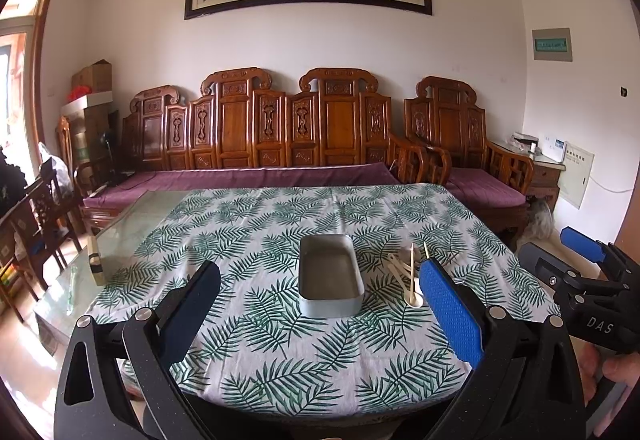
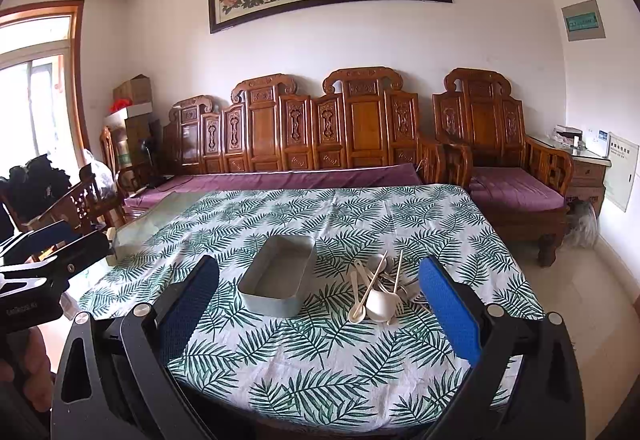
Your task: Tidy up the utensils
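Right wrist view showed both grippers spread, empty: right gripper (image 2: 320, 304) should pinch one cream plastic spoon (image 2: 378, 306), avoiding chopsticks (image 2: 398, 274), toward the grey rectangular metal tray (image 2: 276, 300).

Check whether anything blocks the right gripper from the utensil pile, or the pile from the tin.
Nothing visible does. The right gripper is open above bare tablecloth; the utensil pile lies just ahead, right beside the empty tin.
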A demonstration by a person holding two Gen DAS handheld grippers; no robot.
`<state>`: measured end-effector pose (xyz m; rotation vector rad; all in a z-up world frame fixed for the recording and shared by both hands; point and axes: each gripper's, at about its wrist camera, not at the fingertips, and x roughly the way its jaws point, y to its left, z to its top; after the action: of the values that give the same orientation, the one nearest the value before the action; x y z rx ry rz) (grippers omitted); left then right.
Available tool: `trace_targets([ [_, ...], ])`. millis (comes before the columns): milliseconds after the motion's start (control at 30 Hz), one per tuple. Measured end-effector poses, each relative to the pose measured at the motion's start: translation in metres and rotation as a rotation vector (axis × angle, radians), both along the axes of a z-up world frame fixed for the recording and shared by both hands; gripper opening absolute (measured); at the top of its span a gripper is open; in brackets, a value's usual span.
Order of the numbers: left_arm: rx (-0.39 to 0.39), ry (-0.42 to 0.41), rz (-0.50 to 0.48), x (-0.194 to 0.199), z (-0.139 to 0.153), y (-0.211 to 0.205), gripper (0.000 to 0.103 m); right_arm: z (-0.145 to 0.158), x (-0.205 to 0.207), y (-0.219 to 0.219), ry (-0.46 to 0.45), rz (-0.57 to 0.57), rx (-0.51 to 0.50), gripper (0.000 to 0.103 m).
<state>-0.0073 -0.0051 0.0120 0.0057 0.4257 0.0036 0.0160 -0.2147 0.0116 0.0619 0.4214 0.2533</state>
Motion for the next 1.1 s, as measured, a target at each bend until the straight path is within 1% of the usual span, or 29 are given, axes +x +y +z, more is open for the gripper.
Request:
trace_targets([
  [167, -0.001, -0.002, 0.000, 0.000, 0.001, -0.002, 0.097, 0.000, 0.000, -0.001, -0.002, -0.001, 0.000, 0.100],
  [233, -0.002, -0.005, -0.001, -0.001, 0.003, -0.001, 0.097, 0.006, -0.003, 0.003, -0.002, -0.001, 0.000, 0.100],
  [467, -0.003, -0.012, -0.002, -0.003, 0.008, -0.002, 0.097, 0.005, -0.002, 0.002, -0.002, -0.001, 0.002, 0.100],
  [833, -0.009, -0.008, -0.003, -0.002, 0.004, -0.001, 0.097, 0.003, -0.002, 0.001, -0.004, -0.001, 0.001, 0.100],
  [1100, -0.010, -0.001, -0.005, 0.001, 0.000, 0.001, 0.097, 0.009, -0.004, 0.003, -0.003, -0.001, 0.001, 0.100],
])
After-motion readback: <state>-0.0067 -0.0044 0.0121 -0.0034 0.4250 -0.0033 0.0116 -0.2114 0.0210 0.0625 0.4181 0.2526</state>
